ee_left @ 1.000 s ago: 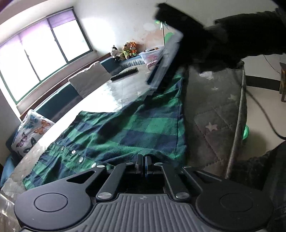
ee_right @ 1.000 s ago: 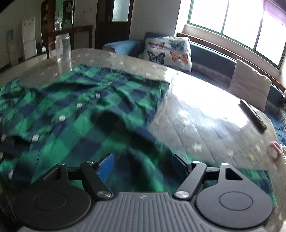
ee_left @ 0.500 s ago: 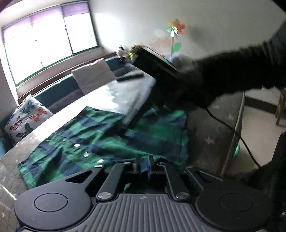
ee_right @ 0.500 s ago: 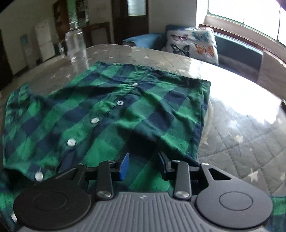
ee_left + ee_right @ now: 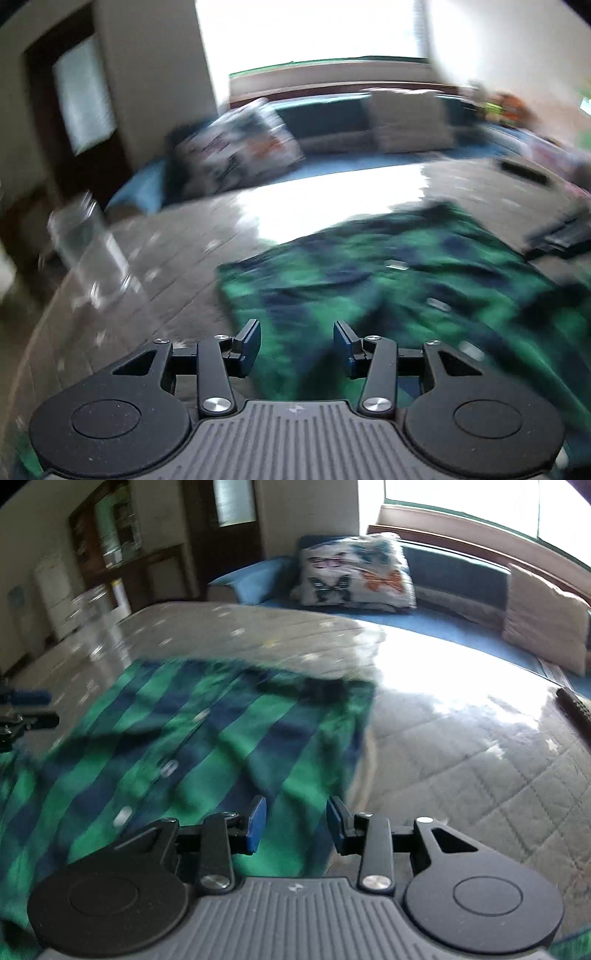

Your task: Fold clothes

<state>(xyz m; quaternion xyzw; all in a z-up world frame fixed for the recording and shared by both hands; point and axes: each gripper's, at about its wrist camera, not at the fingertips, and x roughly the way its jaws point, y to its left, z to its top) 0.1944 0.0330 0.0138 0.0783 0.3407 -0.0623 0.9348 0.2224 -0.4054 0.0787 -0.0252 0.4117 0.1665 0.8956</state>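
At lower centre, my left gripper (image 5: 297, 341) is opening over the plaid shirt (image 5: 406, 280); my right gripper (image 5: 295, 823) stands parted, pinching nothing.

a grey quilted mattress (image 5: 480, 775) with small pale stars carries a green and navy checked shirt (image 5: 207, 738), spread flat with its buttons up. a clear glass jug (image 5: 92, 254) and a dark remote (image 5: 574, 710) also lie on it.
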